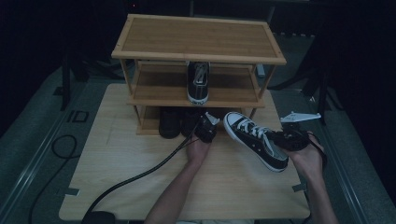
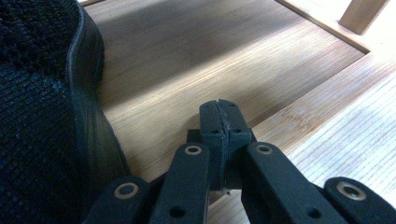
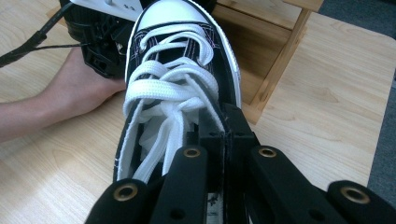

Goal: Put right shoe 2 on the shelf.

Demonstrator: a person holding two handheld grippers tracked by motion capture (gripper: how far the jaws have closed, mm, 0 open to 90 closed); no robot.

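Clamped the right tool (image 3: 226, 126) shut on the side of the collar of the black-and-white sneaker (image 1: 254, 137), just behind the white laces, with the heel end nearest that hand. Carried the sneaker at the right front of the shoe rack (image 1: 198, 37), above or on the desk (image 1: 140, 177); could not tell from the high view whether the sole touched the wood.

Pointed away from the tool along its own long axis, white toe cap first, up and to the left in the high view, slantwise toward the rack's lower front edge rather than square to it. Ended with the toe cap just beside the left tool (image 1: 208, 128).

Kept the left tool closed on nothing, jaws pressed together, low over the bottom shelf (image 2: 187, 60), right next to the dark shoes (image 1: 170, 122) parked there.

Matched, by the look of it, the lone sneaker (image 1: 198, 81) on the middle shelf (image 1: 154, 88), set toe outward near the centre with bare board on either side.

Judged the right hand the nearer and the only loaded one. Judged the coming move to depend on that slant: probably a lift to the middle shelf and a swing of the long axis until parallel with the shelved mate, clear of the right-hand post and the top board.
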